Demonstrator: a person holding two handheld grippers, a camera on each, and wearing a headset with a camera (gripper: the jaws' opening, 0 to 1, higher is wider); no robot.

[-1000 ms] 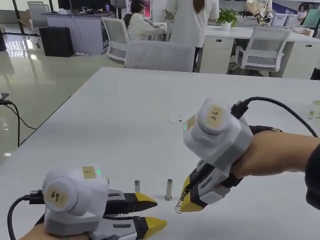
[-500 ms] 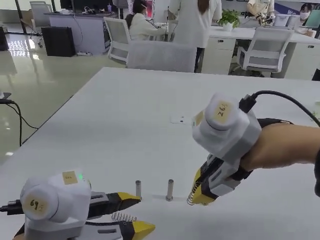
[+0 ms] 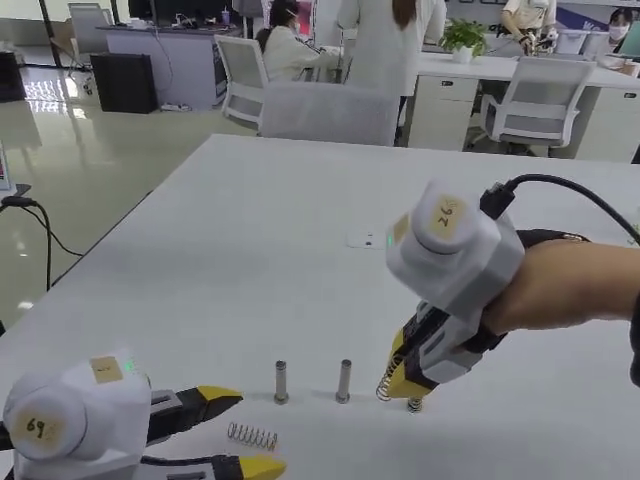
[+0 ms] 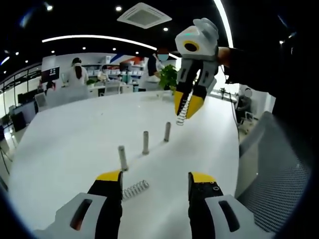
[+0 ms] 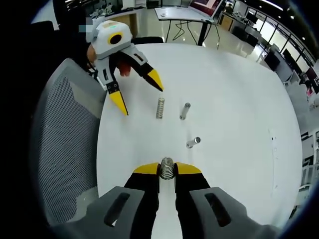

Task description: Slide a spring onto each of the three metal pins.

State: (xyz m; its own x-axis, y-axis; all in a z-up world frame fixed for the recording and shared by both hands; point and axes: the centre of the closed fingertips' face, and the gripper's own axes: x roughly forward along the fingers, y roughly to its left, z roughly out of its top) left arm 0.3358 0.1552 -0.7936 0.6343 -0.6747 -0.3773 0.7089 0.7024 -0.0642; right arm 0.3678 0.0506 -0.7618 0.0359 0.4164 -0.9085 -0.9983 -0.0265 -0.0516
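Threading step, third pin. The right hand-held gripper (image 3: 398,385) clamped a thin coiled steel spring (image 3: 385,378) upright beside the end pin (image 4: 167,131); the next move likely required aligning and lowering it. The left hand-held gripper (image 4: 155,177), jaws wide, straddled a second spring (image 4: 135,188) lying on the counter (image 3: 250,250).

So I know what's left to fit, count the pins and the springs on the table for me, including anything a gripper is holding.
Pins: 3
Springs: 2, one lying on the table, one in the right gripper
Total: 5
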